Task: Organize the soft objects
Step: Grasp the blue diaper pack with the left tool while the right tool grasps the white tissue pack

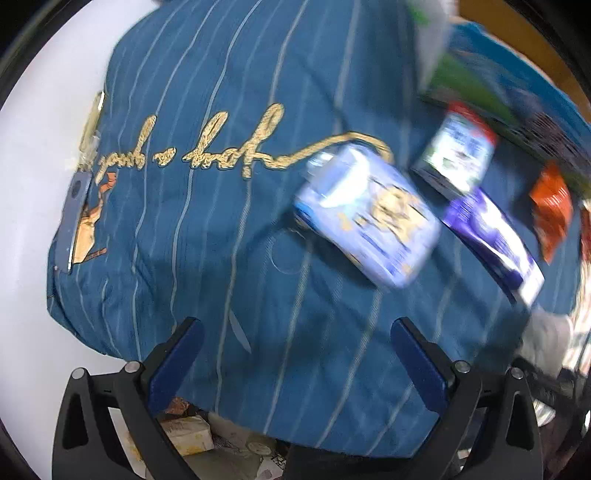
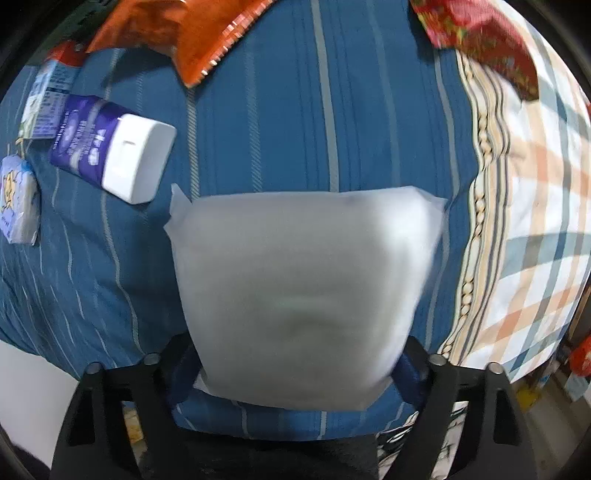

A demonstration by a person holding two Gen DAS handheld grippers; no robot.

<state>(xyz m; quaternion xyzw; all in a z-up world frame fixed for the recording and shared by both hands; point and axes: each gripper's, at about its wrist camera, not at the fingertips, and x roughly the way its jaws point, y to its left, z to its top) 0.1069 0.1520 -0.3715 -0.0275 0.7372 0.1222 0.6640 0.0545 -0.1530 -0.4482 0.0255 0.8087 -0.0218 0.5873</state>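
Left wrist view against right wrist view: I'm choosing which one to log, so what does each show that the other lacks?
Only the left wrist view shows the gold script lettering on the blue striped cover and the open, empty left gripper.

Only the right wrist view shows the right gripper shut on a white soft pack, a red packet and the plaid sheet.

Both show the cover, the purple pack with white lid, the light blue tissue pack and the orange bag.
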